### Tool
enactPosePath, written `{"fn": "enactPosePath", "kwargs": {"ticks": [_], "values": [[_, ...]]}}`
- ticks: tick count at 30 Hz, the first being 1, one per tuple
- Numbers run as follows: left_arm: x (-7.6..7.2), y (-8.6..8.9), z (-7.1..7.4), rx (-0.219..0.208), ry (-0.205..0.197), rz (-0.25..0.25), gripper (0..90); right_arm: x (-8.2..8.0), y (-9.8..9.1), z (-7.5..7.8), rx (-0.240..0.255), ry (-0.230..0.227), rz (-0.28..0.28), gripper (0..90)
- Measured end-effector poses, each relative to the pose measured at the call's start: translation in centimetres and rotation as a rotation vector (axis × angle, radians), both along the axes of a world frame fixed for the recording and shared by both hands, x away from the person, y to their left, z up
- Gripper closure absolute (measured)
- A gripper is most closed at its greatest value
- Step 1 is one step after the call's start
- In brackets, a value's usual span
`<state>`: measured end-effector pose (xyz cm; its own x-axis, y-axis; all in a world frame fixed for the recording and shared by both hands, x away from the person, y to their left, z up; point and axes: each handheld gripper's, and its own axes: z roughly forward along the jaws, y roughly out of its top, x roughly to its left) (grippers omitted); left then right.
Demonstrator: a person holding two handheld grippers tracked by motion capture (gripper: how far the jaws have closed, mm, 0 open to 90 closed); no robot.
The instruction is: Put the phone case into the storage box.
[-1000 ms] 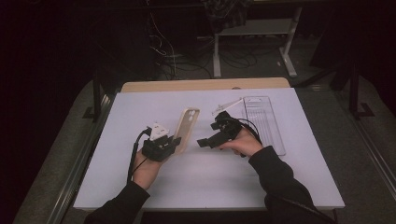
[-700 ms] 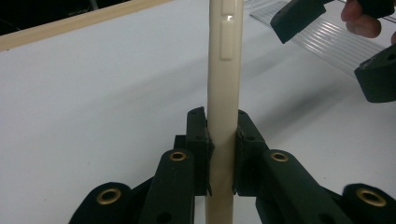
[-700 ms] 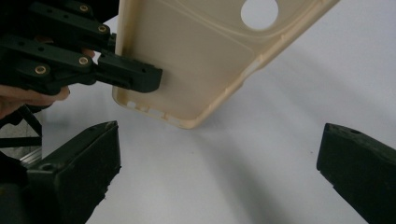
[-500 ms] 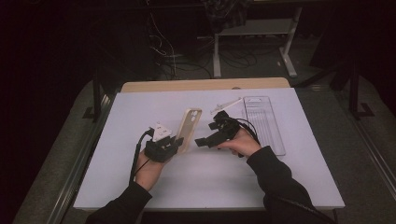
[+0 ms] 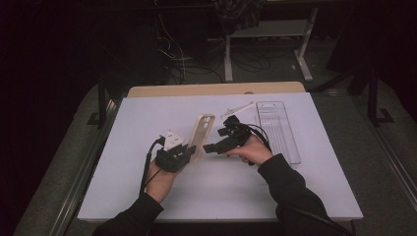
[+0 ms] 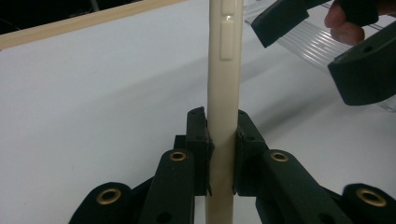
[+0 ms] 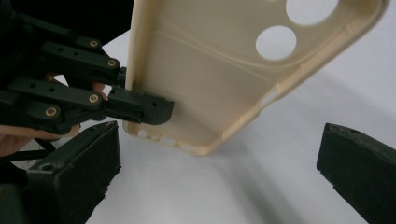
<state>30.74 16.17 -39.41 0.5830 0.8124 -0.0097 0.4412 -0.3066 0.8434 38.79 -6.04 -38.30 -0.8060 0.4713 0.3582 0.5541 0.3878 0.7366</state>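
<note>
Clamped in my left gripper [image 6: 222,154] is the cream phone case [image 6: 225,84], pinched by its lower end between the two black pads so that I see it edge-on, rising straight up between them with its side button strip near the top. From above, the case [image 5: 200,135] stands tilted off the white table sheet [image 5: 123,137], its bottom end in my grip and its camera end pointing away from me.

My right gripper [image 5: 221,142] sits just beside the case on its open face, jaws spread wide and grasping nothing; along them I see the hollow inside of the case [image 7: 205,70], its two round cut-outs, and its lower rim with the port slots, which hangs clear of the sheet between my two jaw tips without touching either. My left gripper's fingers [image 7: 140,105] bite that rim from the far side.

Bare white sheet lies all around both hands, with plenty of room to my left and toward me. Farther off to the right lies a clear plastic tray [image 5: 278,130], and near its top end a small white part [image 5: 238,109]. Beyond them runs the wooden table edge [image 5: 216,89].
</note>
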Motion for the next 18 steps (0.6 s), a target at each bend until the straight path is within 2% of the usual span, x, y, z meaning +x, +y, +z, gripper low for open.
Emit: {"fn": "enactPosePath", "kwargs": {"ticks": [7, 9, 10, 12, 16, 18], "values": [[-0.07, -0.26, -0.08, 0.001, 0.008, -0.008, 79.8, 0.04, 0.25, 0.05, 0.026, 0.013, -0.006, 0.0], [-0.13, -0.48, -0.13, -0.018, 0.003, -0.002, 79.8, 0.08, 0.29, 0.08, 0.029, 0.022, -0.01, 0.0], [-0.17, -0.47, -0.07, -0.007, 0.006, -0.007, 79.8, 0.2, 0.24, 0.0, 0.018, 0.009, -0.009, 0.0], [-0.24, -0.51, -0.05, 0.004, 0.009, -0.013, 79.9, 0.23, 0.25, -0.02, 0.028, 0.015, -0.014, 0.0], [-0.34, -0.8, -0.13, 0.0, 0.003, -0.017, 79.8, 0.35, 0.22, -0.05, 0.037, 0.016, -0.016, 0.0], [-0.38, -0.89, -0.12, 0.0, 0.003, -0.018, 79.8, 0.3, 0.28, 0.02, 0.051, 0.036, -0.03, 0.0]]}}
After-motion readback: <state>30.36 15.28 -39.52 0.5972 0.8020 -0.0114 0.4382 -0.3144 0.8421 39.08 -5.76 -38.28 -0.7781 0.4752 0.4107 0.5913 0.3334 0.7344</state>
